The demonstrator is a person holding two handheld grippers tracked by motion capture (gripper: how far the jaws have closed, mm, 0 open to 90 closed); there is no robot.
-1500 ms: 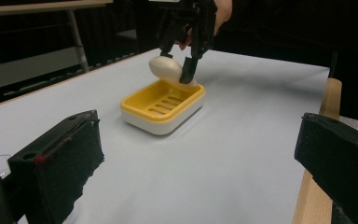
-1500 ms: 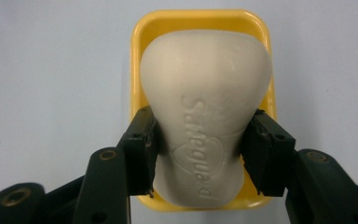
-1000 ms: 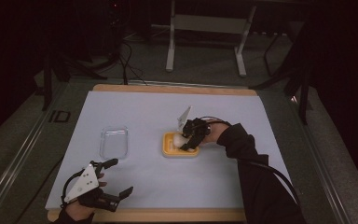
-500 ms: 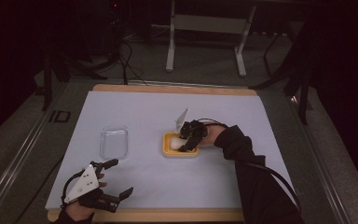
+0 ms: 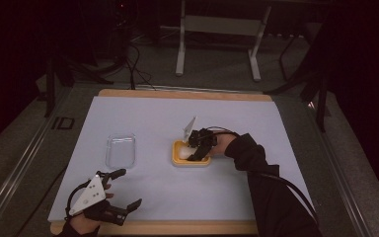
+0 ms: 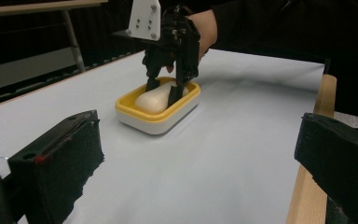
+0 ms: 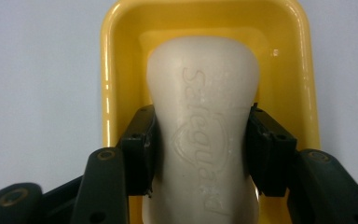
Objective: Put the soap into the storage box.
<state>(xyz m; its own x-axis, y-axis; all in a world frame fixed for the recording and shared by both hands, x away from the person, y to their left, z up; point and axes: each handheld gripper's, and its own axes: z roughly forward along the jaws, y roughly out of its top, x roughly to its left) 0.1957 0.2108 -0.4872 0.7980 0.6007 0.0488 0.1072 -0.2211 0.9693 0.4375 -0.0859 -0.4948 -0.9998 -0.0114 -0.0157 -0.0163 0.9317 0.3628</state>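
Note:
A pale bar of soap point(image 7: 200, 70) lies in a yellow soap dish point(image 7: 107, 70) with a white base near the middle of the table. My right gripper point(image 7: 203, 121) reaches down into the dish, a pad on each long side of the bar. Its jaws have just been easing open a little, with the soap still between them and the pads against it. From above, the right gripper point(image 5: 193, 150) stands over the dish point(image 5: 177, 161). My left gripper point(image 5: 128, 188) hovers open and empty near the front left edge. It faces the dish point(image 6: 158, 119) and the soap point(image 6: 151, 99).
A clear plastic lid or tray point(image 5: 121, 150) lies left of the dish. A pale sheet covers the wooden table point(image 5: 177, 94), whose front edge point(image 6: 307, 186) is close to the left gripper. Stands and cables crowd the dark floor behind.
The right hand and gripper have shifted slightly left over the dish. The left gripper has stayed where it was.

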